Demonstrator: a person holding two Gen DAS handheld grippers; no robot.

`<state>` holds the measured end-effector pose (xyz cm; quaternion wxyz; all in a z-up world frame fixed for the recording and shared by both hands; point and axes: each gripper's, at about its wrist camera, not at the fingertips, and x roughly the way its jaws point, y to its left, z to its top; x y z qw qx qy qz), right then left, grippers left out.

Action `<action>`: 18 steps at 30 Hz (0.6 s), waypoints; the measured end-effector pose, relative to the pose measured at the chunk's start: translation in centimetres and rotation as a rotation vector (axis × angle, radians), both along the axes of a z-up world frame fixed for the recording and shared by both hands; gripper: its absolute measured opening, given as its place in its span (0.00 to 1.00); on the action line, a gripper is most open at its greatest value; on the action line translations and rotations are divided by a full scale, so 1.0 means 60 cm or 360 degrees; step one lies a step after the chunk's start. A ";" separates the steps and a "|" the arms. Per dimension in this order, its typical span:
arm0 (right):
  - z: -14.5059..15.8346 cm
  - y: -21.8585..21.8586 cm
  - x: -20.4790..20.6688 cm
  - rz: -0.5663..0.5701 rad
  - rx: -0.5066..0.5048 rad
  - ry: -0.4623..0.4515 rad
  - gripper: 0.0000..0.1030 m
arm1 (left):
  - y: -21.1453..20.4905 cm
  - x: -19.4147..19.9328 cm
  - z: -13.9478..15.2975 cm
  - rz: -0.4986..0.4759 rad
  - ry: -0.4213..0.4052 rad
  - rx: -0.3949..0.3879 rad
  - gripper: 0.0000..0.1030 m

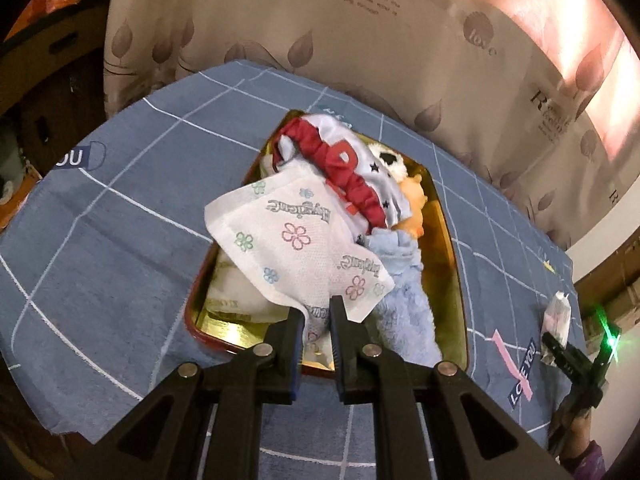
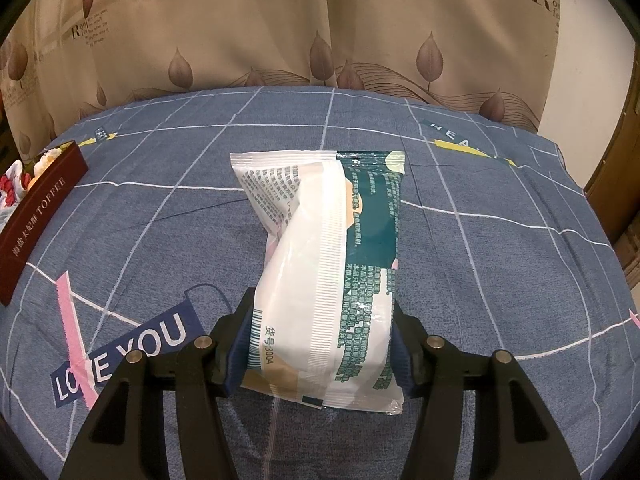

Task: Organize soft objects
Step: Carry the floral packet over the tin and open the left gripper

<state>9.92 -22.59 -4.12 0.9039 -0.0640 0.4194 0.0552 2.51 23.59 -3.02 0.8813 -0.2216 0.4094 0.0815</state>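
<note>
My left gripper (image 1: 318,312) is shut on a corner of a white flowered sanitary-pad packet (image 1: 292,248), which hangs over a red tin with a gold inside (image 1: 452,264). The tin holds a red-and-white garment (image 1: 344,164), a blue fluffy cloth (image 1: 408,300), an orange plush toy (image 1: 412,204) and white packets (image 1: 236,296). My right gripper (image 2: 322,344) is shut on a white-and-teal tissue pack (image 2: 328,256), held just above the blue checked cloth (image 2: 480,264). In the left wrist view the right gripper (image 1: 560,350) shows at the far right with that tissue pack (image 1: 558,316).
The red tin (image 2: 40,208), lettered TOFFEE on its side, stands at the left edge of the right wrist view. A beige leaf-print curtain (image 2: 320,32) hangs behind the table. The blue cloth (image 1: 100,248) runs bare to the left of the tin.
</note>
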 end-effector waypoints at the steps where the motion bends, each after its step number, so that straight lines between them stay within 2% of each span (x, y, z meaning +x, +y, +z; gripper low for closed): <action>1: 0.000 0.000 0.000 0.0000 0.0000 0.0000 0.53 | -0.002 0.001 -0.001 -0.0005 0.0002 0.0008 0.13; 12: 0.000 0.000 0.002 0.0001 -0.0005 0.0002 0.53 | -0.017 0.009 0.004 -0.0019 0.0069 0.0038 0.24; 15: 0.000 0.001 0.002 0.0001 -0.0005 0.0002 0.53 | -0.035 0.003 0.017 0.0011 0.0087 0.0168 0.41; 17: 0.000 0.001 0.002 0.0001 -0.0006 0.0003 0.54 | -0.051 -0.002 0.027 0.0048 0.0109 0.0311 0.67; 18: 0.000 0.001 0.002 0.0001 -0.0006 0.0004 0.54 | -0.059 -0.006 0.032 0.0060 0.0101 0.0378 0.69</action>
